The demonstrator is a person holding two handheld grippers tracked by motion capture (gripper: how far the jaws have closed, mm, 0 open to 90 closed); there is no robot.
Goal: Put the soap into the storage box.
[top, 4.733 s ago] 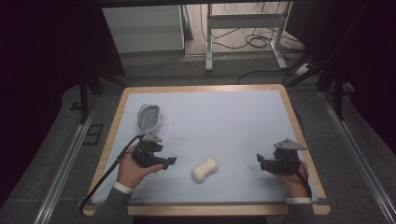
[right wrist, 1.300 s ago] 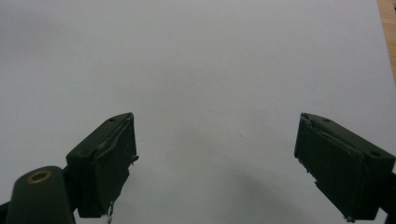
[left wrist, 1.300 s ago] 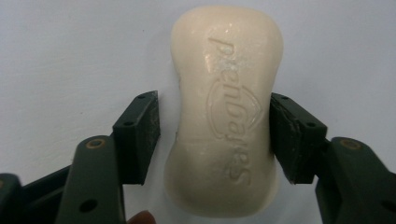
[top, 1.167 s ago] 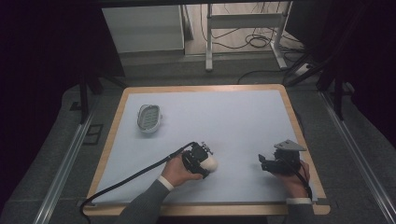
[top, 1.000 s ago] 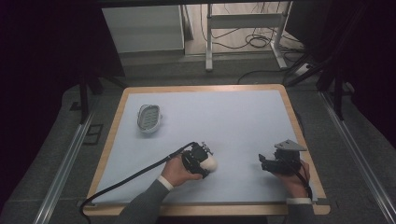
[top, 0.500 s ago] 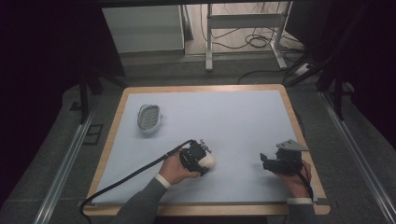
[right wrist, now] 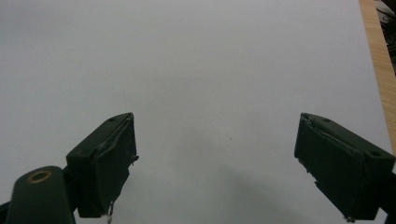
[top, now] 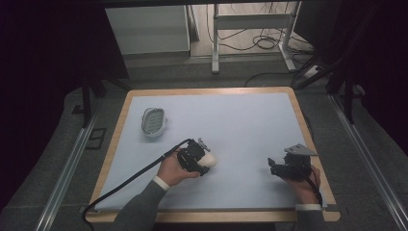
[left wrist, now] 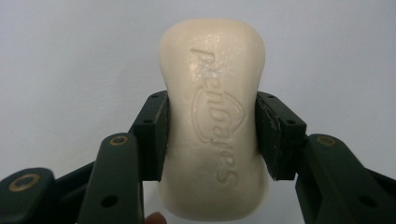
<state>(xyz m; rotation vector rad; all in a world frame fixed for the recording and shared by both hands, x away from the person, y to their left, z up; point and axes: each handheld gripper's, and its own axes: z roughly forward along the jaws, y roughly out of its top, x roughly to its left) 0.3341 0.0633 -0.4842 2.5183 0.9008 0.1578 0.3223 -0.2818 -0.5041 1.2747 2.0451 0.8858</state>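
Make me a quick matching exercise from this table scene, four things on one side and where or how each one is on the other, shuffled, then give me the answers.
Things:
1. soap bar
2. soap dish
3. right gripper
4. left gripper

States:
A. open, nothing between its jaws
B. empty, at the table's far left
C. clamped at its middle between two jaws
D. shut on something cream-coloured

Pairs: 1-C, 2-B, 3-A, 4-D

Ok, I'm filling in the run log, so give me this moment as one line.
left gripper: shut on soap bar | right gripper: open, nothing between jaws | soap dish: empty, far left of table
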